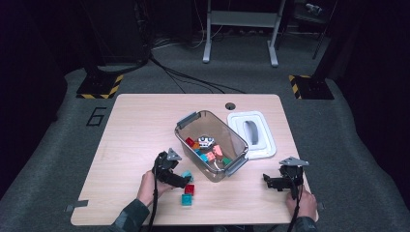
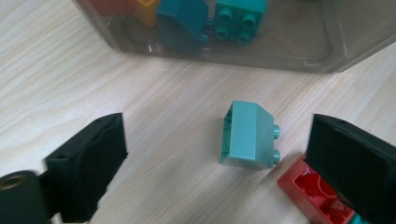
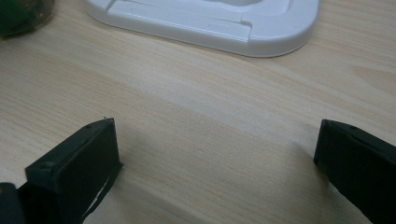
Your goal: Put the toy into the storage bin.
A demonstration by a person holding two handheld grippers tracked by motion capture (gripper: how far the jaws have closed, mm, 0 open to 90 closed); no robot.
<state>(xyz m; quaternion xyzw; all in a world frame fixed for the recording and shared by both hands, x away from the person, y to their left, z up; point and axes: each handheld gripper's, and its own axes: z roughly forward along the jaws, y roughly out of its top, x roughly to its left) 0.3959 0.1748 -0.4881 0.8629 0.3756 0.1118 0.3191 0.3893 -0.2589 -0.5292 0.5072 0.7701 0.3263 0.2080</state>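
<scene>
Left claw [image 2: 217, 158] gapes released around the teal brick [image 2: 247, 135], the red brick [image 2: 317, 196] crowding its right jaw.

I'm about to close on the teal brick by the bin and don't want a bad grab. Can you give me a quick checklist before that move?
1. Left hand-held gripper open wide enough: ok, both jaws stand apart.
2. Teal brick between the jaws: ok, lying on its side, studs toward the right jaw, touching neither.
3. Grab path free of neighbours: not ok, the red brick lies partly under the right jaw.
4. Clear bin open to receive: ok, its white lid lies beside it.
5. Right hand-held gripper out of the way: ok, open over bare table.
</scene>
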